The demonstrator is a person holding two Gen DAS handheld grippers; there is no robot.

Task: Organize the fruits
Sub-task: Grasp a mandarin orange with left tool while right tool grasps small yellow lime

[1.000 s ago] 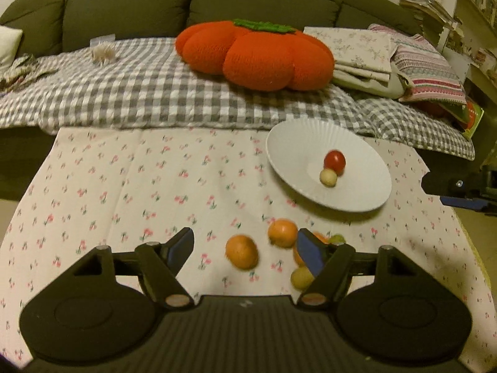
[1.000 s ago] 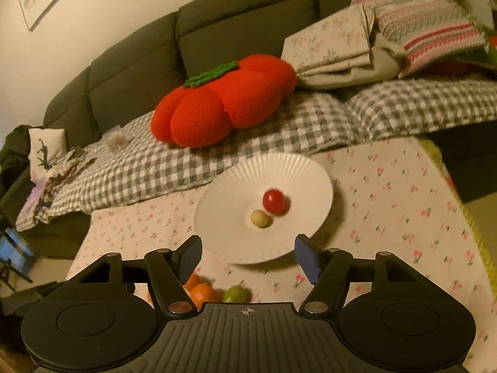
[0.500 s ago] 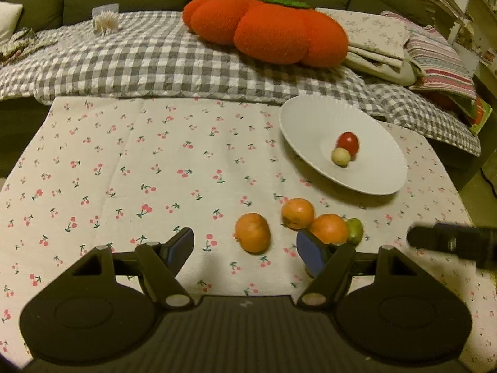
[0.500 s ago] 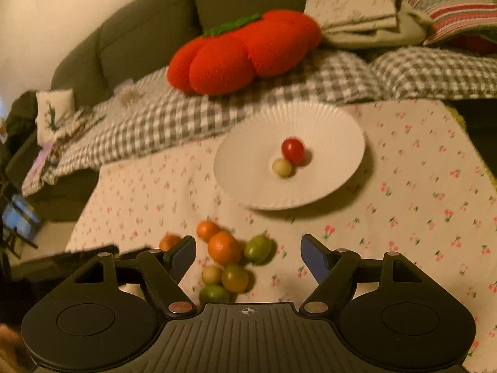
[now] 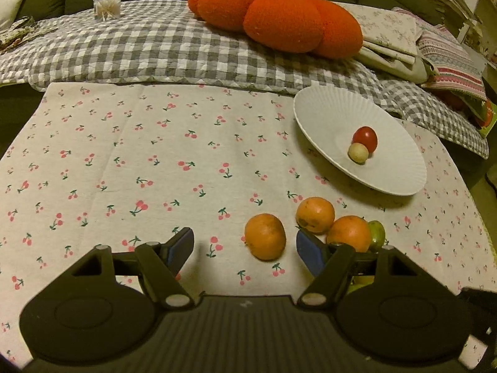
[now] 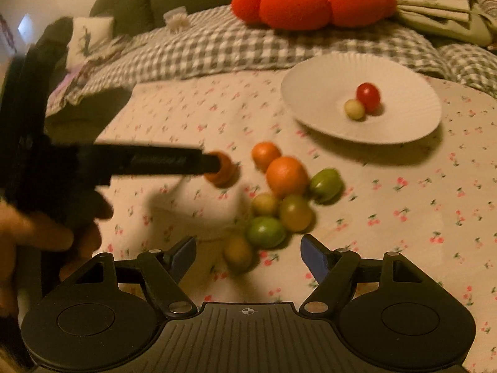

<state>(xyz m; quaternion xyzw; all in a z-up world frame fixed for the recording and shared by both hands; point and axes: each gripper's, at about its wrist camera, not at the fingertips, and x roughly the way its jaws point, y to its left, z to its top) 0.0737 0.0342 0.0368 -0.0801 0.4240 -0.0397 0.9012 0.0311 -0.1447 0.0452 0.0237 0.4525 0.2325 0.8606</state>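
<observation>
plate point(image 5: 313, 112): 2 small fruits point(image 5: 362, 144) in it | loose fruits point(image 5: 315, 227) on cloth point(image 5: 155, 161), before plate

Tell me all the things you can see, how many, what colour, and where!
oranges: three, orange, loose on the cloth near the plate
small fruits: five, green and yellowish, bunched beside the oranges
plate: one, white, far right of the cloth
tomato: one, red, on the plate
pale fruit: one, yellowish, touching the tomato
cloth: one, white with cherries
cushion: one, orange, on the sofa
blanket: one, grey check, under the cushion
left gripper: open, empty
right gripper: open, empty
</observation>
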